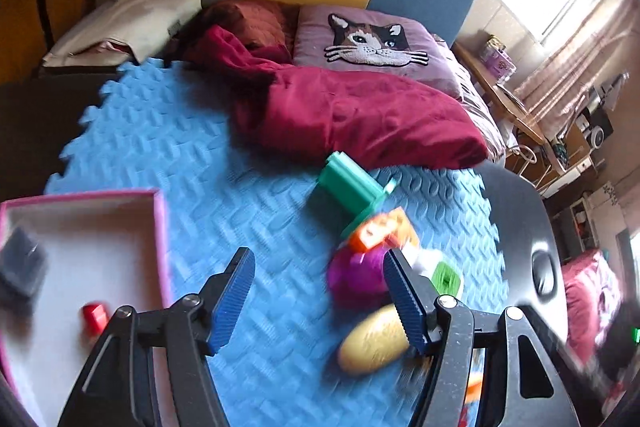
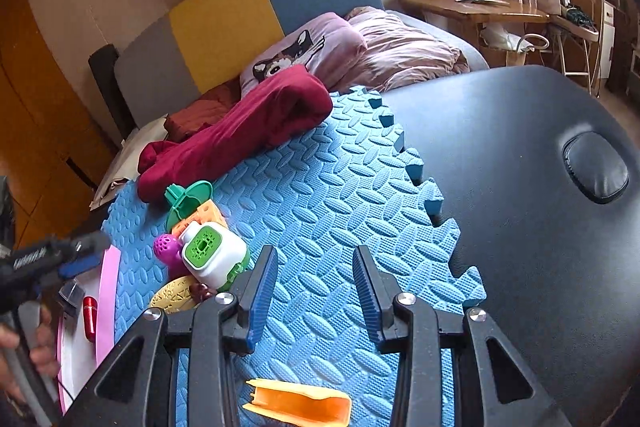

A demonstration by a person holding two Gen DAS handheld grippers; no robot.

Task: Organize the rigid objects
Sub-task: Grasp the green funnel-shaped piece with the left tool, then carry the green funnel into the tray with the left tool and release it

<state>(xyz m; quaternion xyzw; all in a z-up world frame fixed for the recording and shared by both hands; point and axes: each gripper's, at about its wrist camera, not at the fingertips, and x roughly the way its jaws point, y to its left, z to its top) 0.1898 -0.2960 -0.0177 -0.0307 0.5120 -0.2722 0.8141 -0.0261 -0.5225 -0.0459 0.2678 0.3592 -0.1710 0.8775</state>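
Left tongs (image 1: 320, 301): spread apart, nothing between the blue ribbed pads, hovering over the blue foam mat (image 1: 208, 155). No earlier picture to compare.

Right tongs (image 2: 316, 291): also parted, empty, above bare mat. Just below them, at the bottom edge of the right wrist view, an orange plastic piece (image 2: 298, 405) lying on the mat.

Right of the left tongs, a loose pile of toys on the mat: yellow oval piece (image 1: 374, 341), purple ball (image 1: 354, 277), white jug with green cap (image 2: 212, 255), orange block (image 1: 382, 229), green funnel-shaped toy (image 1: 350, 189) at the far end. All touching or overlapping.

Left of the left tongs, a pink-rimmed box (image 1: 160, 239) holding a red block (image 1: 95, 317) and a dark blurred object (image 1: 20, 263).

Beyond the pile, a crimson blanket (image 1: 352, 115) bunched on the mat's far edge, then a cat-face pillow (image 1: 376, 41). Under the mat, a black padded worktop (image 2: 520, 155).
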